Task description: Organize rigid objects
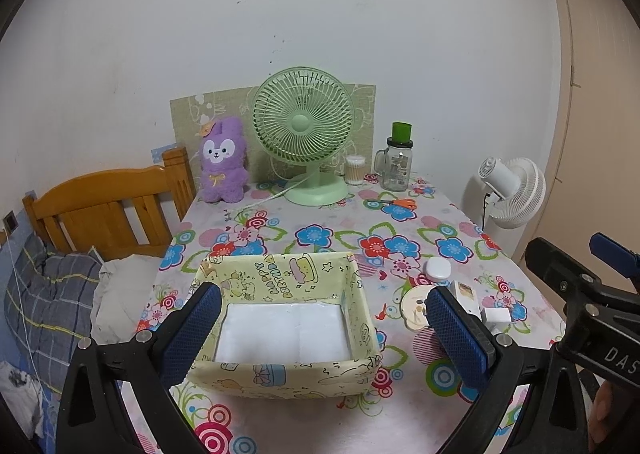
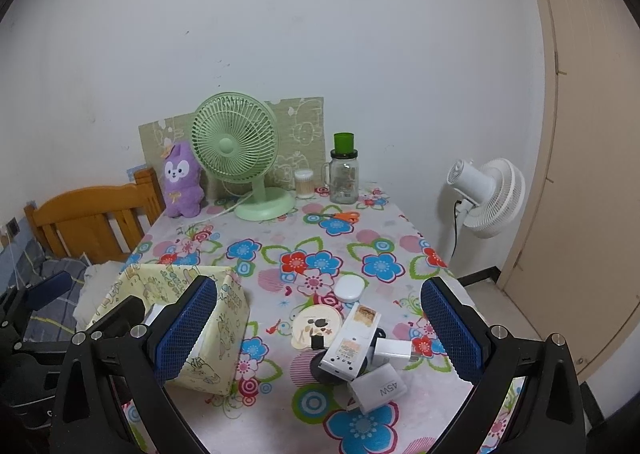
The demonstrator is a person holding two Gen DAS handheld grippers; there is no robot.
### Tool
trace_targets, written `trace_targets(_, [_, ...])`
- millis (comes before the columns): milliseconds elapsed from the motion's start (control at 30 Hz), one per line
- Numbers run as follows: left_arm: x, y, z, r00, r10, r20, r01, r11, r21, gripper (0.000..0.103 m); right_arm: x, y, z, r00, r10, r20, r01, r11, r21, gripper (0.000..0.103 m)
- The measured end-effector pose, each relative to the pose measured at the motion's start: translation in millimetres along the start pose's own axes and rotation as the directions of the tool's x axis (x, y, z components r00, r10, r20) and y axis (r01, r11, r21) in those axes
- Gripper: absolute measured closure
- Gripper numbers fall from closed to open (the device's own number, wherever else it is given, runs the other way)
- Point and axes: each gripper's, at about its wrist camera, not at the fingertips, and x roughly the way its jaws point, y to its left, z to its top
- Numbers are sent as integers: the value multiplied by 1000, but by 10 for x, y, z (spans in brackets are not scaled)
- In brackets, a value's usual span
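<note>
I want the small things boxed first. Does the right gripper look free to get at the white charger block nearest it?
Probably yes. The right gripper is open, and the charger block lies on the tablecloth between and just beyond its fingers, with nothing lying over it. A white box crowds its far side.

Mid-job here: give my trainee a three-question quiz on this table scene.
1. True or false: the yellow box already holds a charger.
2. Which lies nearest the right gripper: (a) scissors, (b) white 45W charger, (c) purple plush?
3. What state are both grippers in, including the left gripper?

Key: 1 false, it shows only a white lining; 2 b; 3 open, holding nothing.
</note>
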Motion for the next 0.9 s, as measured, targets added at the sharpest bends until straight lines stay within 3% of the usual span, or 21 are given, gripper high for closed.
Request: trace_targets(900, [112,-10,-24,999,-9,-37,8,1000,-28,0,9,-32,-19,999,-25,40,26,999,-23,0])
